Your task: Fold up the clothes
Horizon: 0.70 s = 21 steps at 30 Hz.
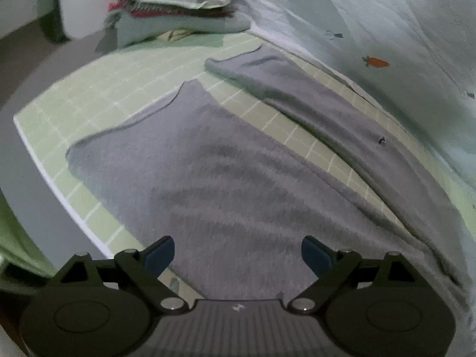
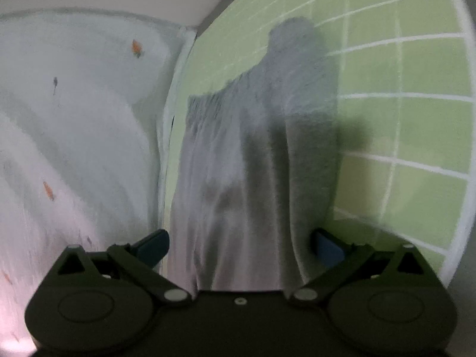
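We hold the left tool (image 1: pixel 238 251) and right tool (image 2: pixel 239 245) open, gripping nothing, above the grey garment (image 1: pixel 226 178) spread on the green grid mat (image 1: pixel 98 89), flattened for folding.

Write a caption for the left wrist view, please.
Open left gripper above a grey garment on a green mat.

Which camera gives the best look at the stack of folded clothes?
The left wrist view. The stack of folded clothes sits at the far end of the green gridded mat, a white piece on top. The right wrist view shows none of it, only the grey garment, mat and bedsheet.
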Available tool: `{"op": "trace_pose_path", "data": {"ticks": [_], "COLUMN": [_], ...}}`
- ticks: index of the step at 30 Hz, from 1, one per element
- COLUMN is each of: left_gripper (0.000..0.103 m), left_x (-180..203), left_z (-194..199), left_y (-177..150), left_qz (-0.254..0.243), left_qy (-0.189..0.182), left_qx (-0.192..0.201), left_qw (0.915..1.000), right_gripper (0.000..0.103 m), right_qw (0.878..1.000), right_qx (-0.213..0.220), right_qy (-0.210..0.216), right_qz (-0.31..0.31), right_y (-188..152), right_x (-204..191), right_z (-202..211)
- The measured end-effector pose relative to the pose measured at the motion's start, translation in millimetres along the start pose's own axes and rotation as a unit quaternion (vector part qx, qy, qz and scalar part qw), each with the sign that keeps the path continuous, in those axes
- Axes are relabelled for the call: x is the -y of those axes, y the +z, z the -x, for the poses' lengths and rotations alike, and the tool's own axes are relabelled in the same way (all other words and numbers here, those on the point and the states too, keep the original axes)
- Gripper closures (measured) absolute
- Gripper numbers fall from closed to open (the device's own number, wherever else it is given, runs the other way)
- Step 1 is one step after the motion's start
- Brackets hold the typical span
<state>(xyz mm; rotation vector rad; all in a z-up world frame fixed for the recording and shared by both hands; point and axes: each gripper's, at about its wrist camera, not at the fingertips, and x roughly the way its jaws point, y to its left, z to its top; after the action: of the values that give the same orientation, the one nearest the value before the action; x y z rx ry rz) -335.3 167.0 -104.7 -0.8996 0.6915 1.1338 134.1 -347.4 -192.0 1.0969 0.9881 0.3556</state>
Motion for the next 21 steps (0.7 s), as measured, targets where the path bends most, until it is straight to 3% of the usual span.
{"op": "trace_pose_path", "data": {"ticks": [14,21], "left_gripper": [0.011,0.011], "left_x": [-64,-77], "left_z": [-16,-40], "left_y": [5,21], "left_qz": [0.119,0.121], "left_qy": [-0.033,-0.039], "left_qx": [-0.006,-0.02], "left_qw": [0.9924,0.9917], "right_gripper": [0.0,0.0], "right_qw": [1.0,0.999], "right_qx": [0.023,0.044], "right_qy": [-0.005,-0.008], "right_qz": [0.012,0.01], "right_y": [-7,-13], "right_x": [0,-1], "right_z": [3,3]}}
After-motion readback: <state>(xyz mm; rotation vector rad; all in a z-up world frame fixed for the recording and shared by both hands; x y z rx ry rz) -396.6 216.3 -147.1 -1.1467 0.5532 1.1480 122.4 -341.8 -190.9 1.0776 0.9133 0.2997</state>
